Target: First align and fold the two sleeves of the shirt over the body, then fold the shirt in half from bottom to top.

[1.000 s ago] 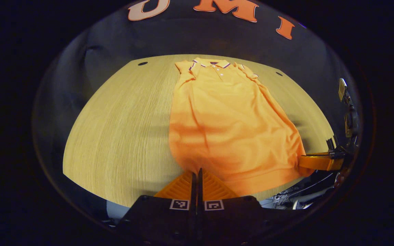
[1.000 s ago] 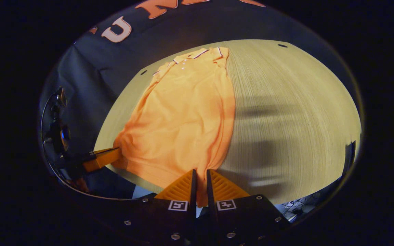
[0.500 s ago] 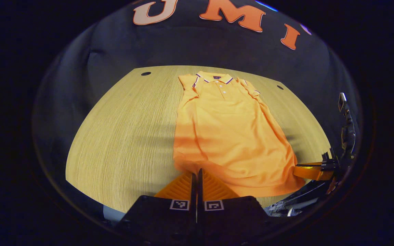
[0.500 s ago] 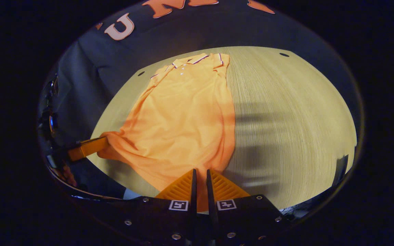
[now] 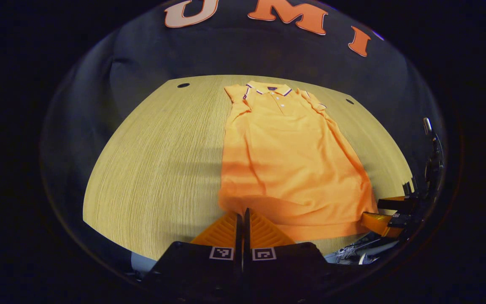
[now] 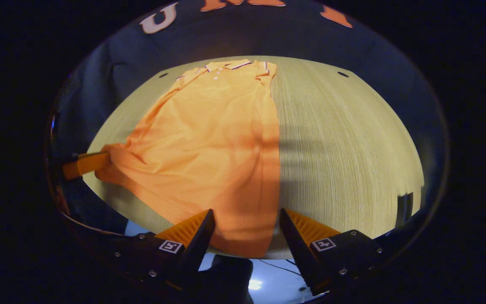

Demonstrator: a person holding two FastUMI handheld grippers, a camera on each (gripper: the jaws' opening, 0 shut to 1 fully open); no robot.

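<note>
An orange polo shirt (image 5: 285,160) lay flat, front up, on a light wood-grain counter (image 5: 154,169), its collar (image 5: 268,89) close to the counter's far edge and its hem reaching the near edge. Both short sleeves were folded in over the body, so the shirt formed a long, narrow shape. In the left gripper view, the left gripper (image 5: 241,219) sat at the near edge of the counter with its fingers drawn almost together, only a thin slit between them, clamped on the hem at the shirt's near left corner; the cloth bunched slightly just ahead of the fingertips. The right gripper (image 5: 384,213) showed in that view at the shirt's near right corner, its fingers spread apart beside the hem. In the right gripper view, the right gripper (image 6: 246,228) had its fingers wide apart, with the near right corner of the hem lying loose between them, touching neither finger. The left gripper (image 6: 86,162) showed there at the other hem corner, where the fabric rose in a small ridge toward it. Two small dark holes (image 5: 182,85) marked the counter near its far corners.
</note>
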